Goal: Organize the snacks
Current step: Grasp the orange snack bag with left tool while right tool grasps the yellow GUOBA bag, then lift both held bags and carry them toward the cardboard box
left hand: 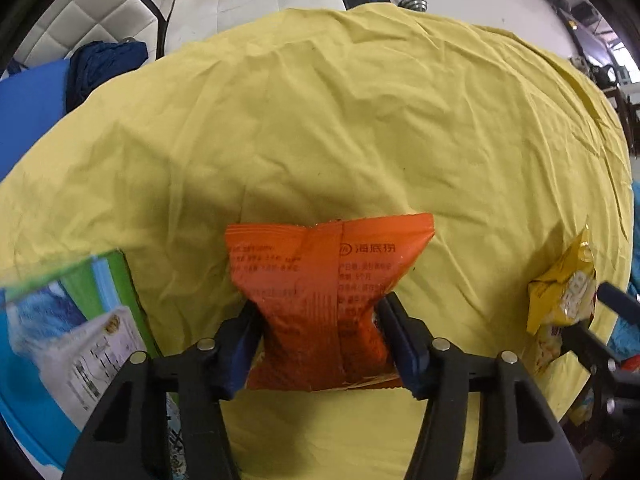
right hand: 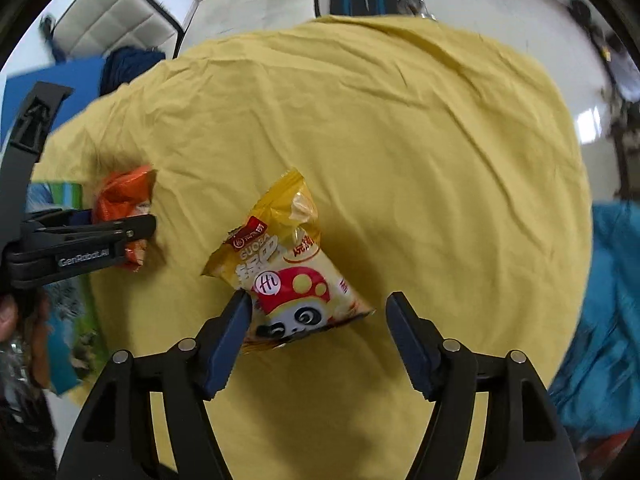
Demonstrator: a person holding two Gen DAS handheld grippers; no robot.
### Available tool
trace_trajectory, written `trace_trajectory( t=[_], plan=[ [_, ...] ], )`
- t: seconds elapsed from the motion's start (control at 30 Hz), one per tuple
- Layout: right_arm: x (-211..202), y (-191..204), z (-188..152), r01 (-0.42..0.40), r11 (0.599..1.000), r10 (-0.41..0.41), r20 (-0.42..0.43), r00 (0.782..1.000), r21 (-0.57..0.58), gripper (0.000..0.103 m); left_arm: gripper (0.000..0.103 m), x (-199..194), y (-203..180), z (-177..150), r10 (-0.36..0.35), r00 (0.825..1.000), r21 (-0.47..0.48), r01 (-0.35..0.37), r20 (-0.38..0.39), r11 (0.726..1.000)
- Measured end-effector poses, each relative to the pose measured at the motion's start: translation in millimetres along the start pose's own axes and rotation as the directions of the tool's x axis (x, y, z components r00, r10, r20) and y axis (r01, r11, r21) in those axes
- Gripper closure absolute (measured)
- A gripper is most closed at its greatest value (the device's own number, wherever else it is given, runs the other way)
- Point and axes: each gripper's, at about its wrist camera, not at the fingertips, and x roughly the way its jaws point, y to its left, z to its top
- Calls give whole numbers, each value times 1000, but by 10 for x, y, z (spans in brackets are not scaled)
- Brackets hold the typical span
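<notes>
Snacks number two on the yellow cloth (left hand: 360, 120): one orange packet (left hand: 320, 300) clamped in the left gripper (left hand: 320, 316), one yellow packet (right hand: 288, 272) lying between the spread right gripper (right hand: 318, 312) fingers.

We find the left claw (left hand: 320, 336) closed from both sides on an orange snack packet (left hand: 324, 300), its blue pads pinching the packet's waist so that the film bulges above and below the grip. The black arms of this claw run forward and level in the left wrist view. In the right wrist view the same claw (right hand: 120, 232) appears side-on at the left edge, jaws clamped.

We find the right claw (right hand: 318, 312) spread wide. Its left pad (right hand: 230, 340) touches the edge of a yellow snack packet (right hand: 288, 264); its right pad (right hand: 408, 340) stands clear of it. A fingertip (right hand: 6, 318) shows at the far left, blurred.
</notes>
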Motion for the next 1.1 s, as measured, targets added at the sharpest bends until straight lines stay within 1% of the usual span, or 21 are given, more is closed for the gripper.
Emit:
trace_trajectory(
  t=[0.13, 0.17, 0.2, 0.23, 0.3, 0.37, 0.47, 0.57, 0.67, 0.73, 0.8, 0.83, 0.9, 1.03, 1.1],
  plan=[
    [135, 141, 150, 23, 998, -24, -18, 1000, -63, 32, 50, -6, 24, -177, -29, 999, -19, 29, 16, 999],
    [196, 151, 180, 8, 998, -10, -33, 999, -64, 33, 50, -12, 13, -232, -36, 999, -20, 37, 19, 999],
    [247, 145, 186, -5, 999, 3, -40, 999, -52, 41, 50, -20, -5, -284, -40, 999, -18, 41, 24, 999],
    [291, 132, 196, -27, 999, 26, -49, 998, -24, 48, 50, -21, -16, -337, -40, 999, -15, 41, 29, 999],
    [335, 112, 191, -45, 999, 47, -66, 997, 27, 50, 51, -32, -35, -462, -39, 998, -11, 39, 41, 999],
    [338, 134, 149, -28, 998, 32, -73, 997, 52, 51, 52, -36, -66, -621, -47, 998, -4, 47, 47, 999],
    [355, 179, -25, -32, 994, 42, -103, 994, 106, 53, 54, -32, -119, -900, -47, 997, 15, 46, 53, 999],
    [318, 168, -276, -23, 991, 38, -117, 992, 130, 54, 54, -2, -163, -1164, -46, 998, 33, 45, 50, 998],
    [341, 166, -554, -24, 988, 46, -143, 989, 151, 54, 54, 99, -183, -1368, -40, 999, 38, 38, 32, 999],
    [392, 192, -683, -11, 987, 36, -158, 987, 158, 54, 54, 214, -199, -1470, -28, 1000, 43, 28, 11, 999],
    [441, 202, -776, -9, 985, 38, -164, 986, 171, 54, 51, 317, -207, -1517, -25, 1000, 46, 26, -10, 999],
    [467, 219, -831, -9, 985, 38, -162, 986, 175, 53, 50, 330, -213, -1540, -25, 1000, 47, 25, 2, 999],
    [472, 252, -839, 2, 985, 25, -153, 988, 174, 53, 50, 351, -251, -1564, -1, 1000, 63, 1, 0, 998],
    [509, 456, -951, 26, 987, -3, -144, 990, 156, 53, 47, 430, -508, -1674, 36, 999, 96, -36, 5, 995],
    [522, 604, -1005, 28, 988, -6, -142, 990, 155, 53, 47, 449, -592, -1689, 16, 1000, 74, -18, 23, 997]
  ],
)
